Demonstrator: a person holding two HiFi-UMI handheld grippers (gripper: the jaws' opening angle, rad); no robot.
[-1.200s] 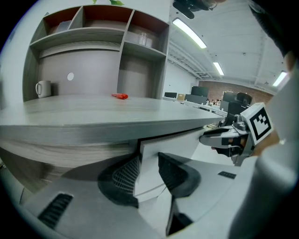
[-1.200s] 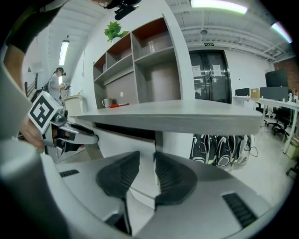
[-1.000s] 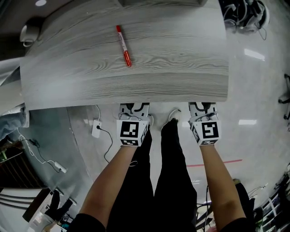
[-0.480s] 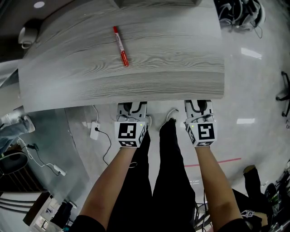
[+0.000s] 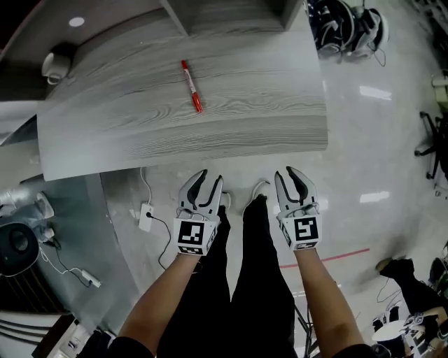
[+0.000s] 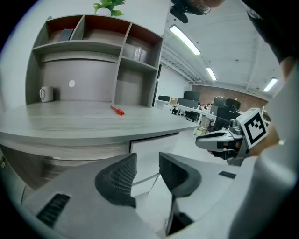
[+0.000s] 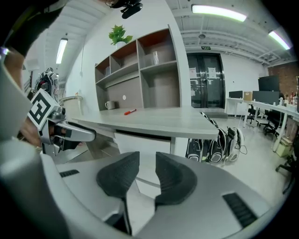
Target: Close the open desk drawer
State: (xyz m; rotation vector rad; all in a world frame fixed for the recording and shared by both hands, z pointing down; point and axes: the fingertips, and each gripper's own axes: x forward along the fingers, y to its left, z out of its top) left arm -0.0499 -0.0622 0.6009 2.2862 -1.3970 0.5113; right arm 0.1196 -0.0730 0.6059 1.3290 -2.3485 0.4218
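The drawer (image 6: pixel 164 142) sits under the desk (image 5: pixel 210 133) top. Its white front shows at centre frame in both gripper views. In the head view it is hidden below the top, and no part projects past the desk's front edge.

The left gripper (image 5: pixel 210 178) is at lower centre of the head view, below the desk edge and apart from it. Its jaws are spread and have just been opening, with nothing between them. The right gripper (image 5: pixel 285 175) is just to its right, its jaws parted by a narrow gap and gripping nothing.

A red pen (image 5: pixel 191 85) lies on the desk at upper centre. The shelf unit (image 6: pixel 74 45) stands at the back of the desk. One upper compartment holds a clear glass (image 6: pixel 136 52), and the top left compartment holds a dark item that cannot be identified. A mug (image 6: pixel 46 93) stands on the desk at far left. A plant (image 6: pixel 110 5) sits on top of the unit.

Bags (image 7: pixel 219 144) rest on the floor right of the desk.
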